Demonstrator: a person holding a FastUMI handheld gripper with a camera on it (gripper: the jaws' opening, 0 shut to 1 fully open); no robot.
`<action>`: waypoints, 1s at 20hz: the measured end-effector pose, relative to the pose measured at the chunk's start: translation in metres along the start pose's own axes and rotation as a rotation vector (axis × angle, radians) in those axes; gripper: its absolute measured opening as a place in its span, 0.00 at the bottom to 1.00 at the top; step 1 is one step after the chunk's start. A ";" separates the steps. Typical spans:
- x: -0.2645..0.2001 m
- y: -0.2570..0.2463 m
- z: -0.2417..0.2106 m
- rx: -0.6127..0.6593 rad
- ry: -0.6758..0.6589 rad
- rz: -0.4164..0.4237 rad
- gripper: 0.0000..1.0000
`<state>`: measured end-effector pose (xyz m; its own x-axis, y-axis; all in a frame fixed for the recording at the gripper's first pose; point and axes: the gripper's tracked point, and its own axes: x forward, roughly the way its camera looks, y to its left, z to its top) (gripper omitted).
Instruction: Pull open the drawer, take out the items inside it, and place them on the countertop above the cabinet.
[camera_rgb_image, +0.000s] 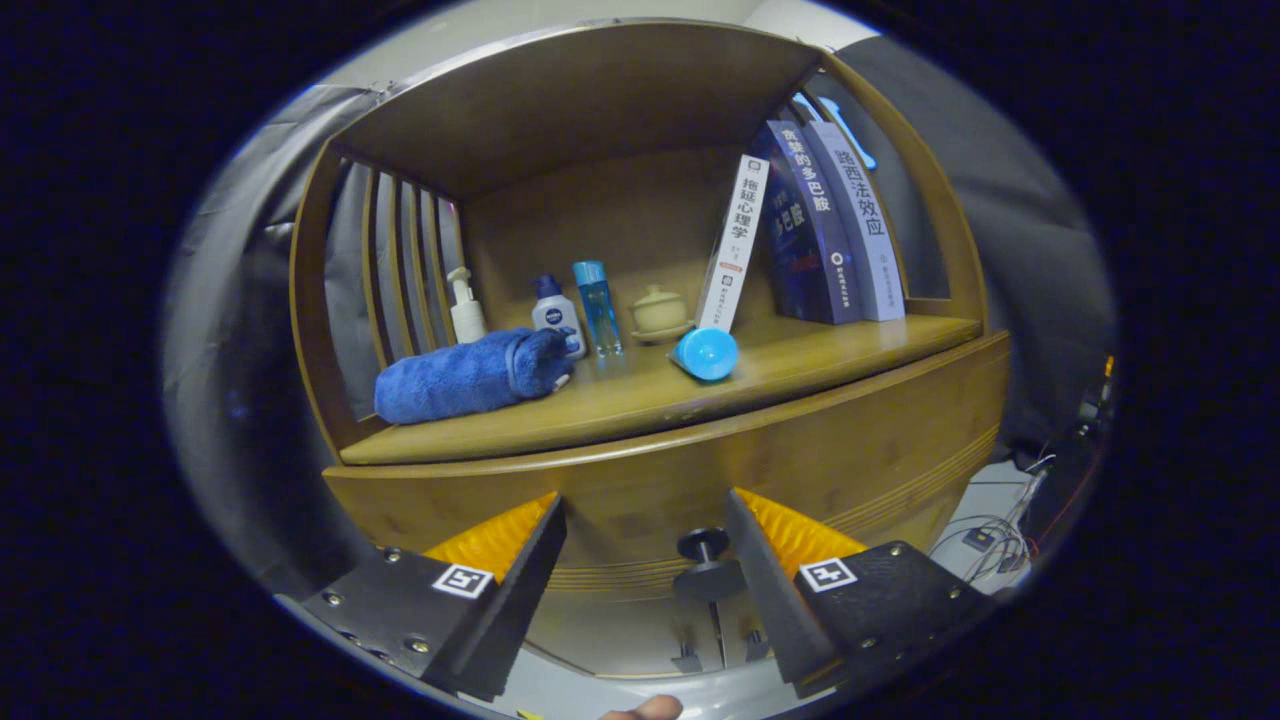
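Note:
A wooden cabinet with a drawer front (660, 480) stands right before me. Its dark round knob (708, 562) sits between my fingers, close to the right fingertip (745, 530). My gripper (645, 520) is open, and neither finger touches the knob. The drawer looks shut; its inside is hidden. Above it lies the countertop (640, 400), a shelf board under a wooden hood. On the board rest a rolled blue towel (470, 375) and a blue bottle lying on its side (705, 352).
At the back of the countertop stand a pump bottle (466, 310), a small white-and-blue bottle (556, 312), a tall clear blue bottle (597, 305), a lidded cream jar (660, 312) and three books (810, 230). Cables (985, 535) lie on the floor to the right.

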<state>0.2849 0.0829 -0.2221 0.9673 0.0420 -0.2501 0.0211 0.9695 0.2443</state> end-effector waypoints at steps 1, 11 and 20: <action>0.002 0.000 0.000 0.004 0.001 0.000 0.96; 0.004 -0.008 0.005 0.040 -0.004 -0.027 0.96; -0.038 -0.008 0.079 0.035 -0.162 -0.091 0.98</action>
<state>0.2679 0.0548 -0.1400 0.9890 -0.0882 -0.1190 0.1169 0.9582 0.2610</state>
